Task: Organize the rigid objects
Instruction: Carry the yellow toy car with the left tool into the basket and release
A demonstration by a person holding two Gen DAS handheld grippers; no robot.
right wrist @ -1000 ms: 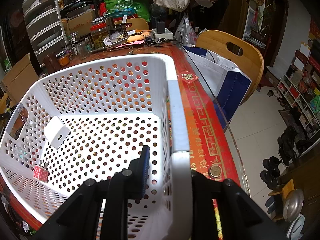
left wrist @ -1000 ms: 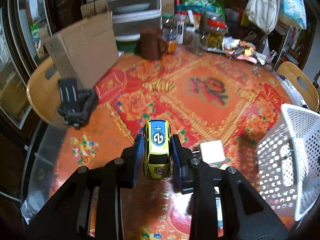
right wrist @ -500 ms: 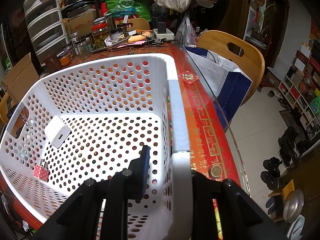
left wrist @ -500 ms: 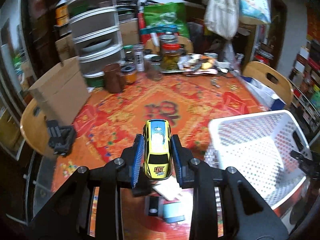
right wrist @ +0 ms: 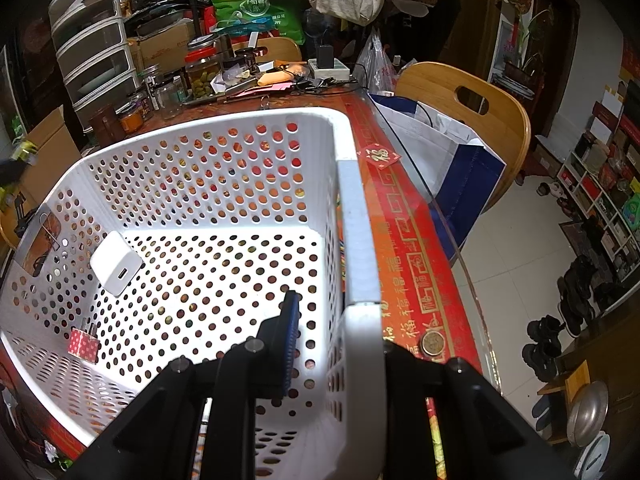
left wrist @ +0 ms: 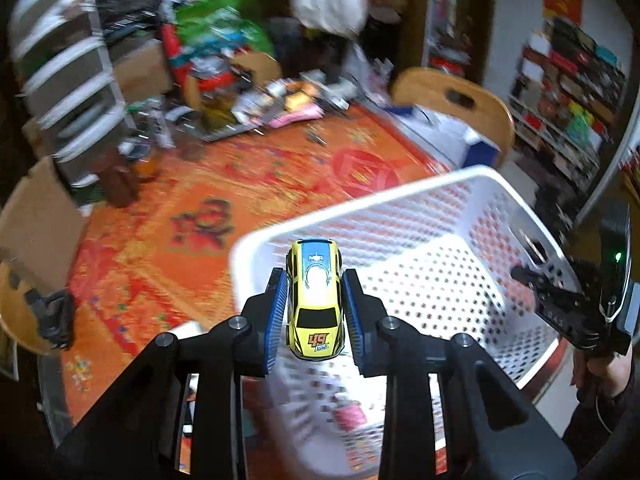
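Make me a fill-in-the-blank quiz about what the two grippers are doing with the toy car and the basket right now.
1. The left gripper is shut on a ____ toy car.
2. The right gripper clamps the ____ of the white perforated basket.
3. Inside the basket, the white charger lies near the ____ wall in the right wrist view.
4. The number printed on the toy car is ____.

Missing words: yellow; rim; left; 49
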